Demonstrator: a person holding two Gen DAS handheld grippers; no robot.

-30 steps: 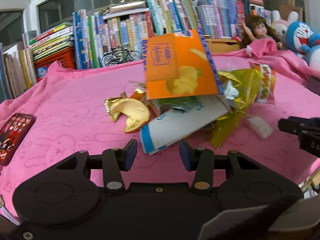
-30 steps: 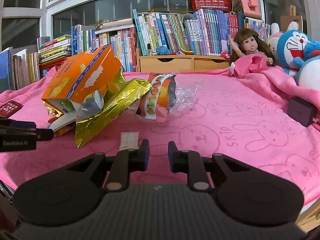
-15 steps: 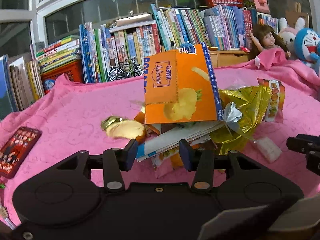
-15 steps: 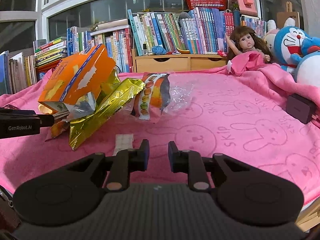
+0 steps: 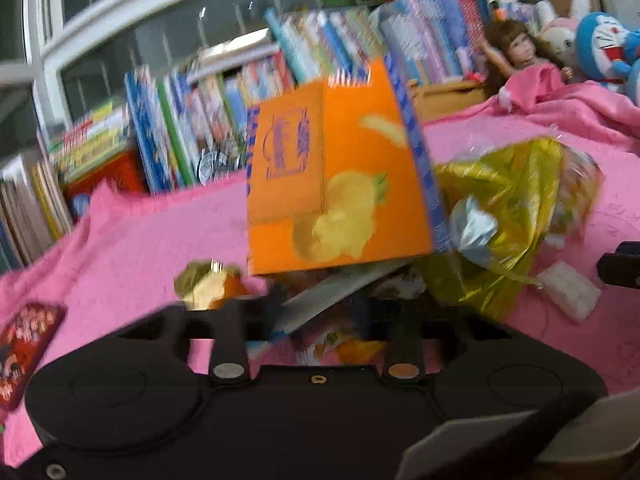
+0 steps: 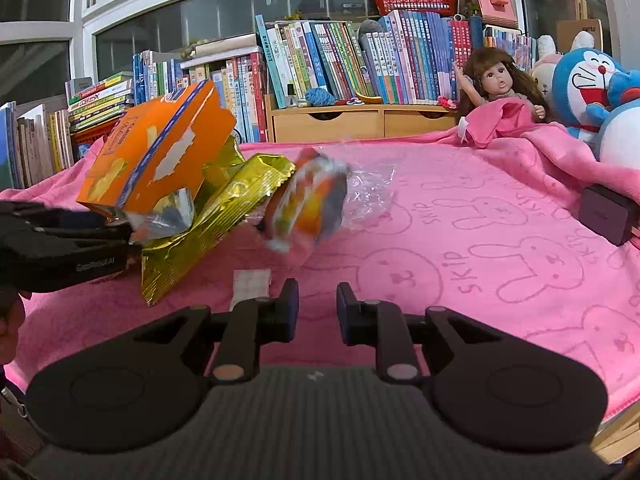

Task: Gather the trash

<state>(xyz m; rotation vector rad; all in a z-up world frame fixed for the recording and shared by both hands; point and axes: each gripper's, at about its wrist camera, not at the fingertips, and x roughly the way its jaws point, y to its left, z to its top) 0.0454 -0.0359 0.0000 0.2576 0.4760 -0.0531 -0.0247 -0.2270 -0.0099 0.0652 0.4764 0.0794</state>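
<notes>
Left gripper (image 5: pixel 316 312) parted around the low edge of a trash heap: orange box (image 5: pixel 340 184) tilted over gold wrapper (image 5: pixel 504 216), snack bag (image 6: pixel 308 204) alongside, all on pink blanket (image 6: pixel 480 248). Right gripper (image 6: pixel 317 308) slightly apart, empty, just beside small white packet (image 6: pixel 251 284)

Left gripper (image 5: pixel 316 312) parted and level, right gripper (image 6: pixel 317 306) parted, low

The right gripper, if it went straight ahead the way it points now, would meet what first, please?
Probably the blurred orange-and-clear plastic snack wrapper ahead of the open right gripper; the small white packet lies just left of that line, though depth is unclear.
</notes>
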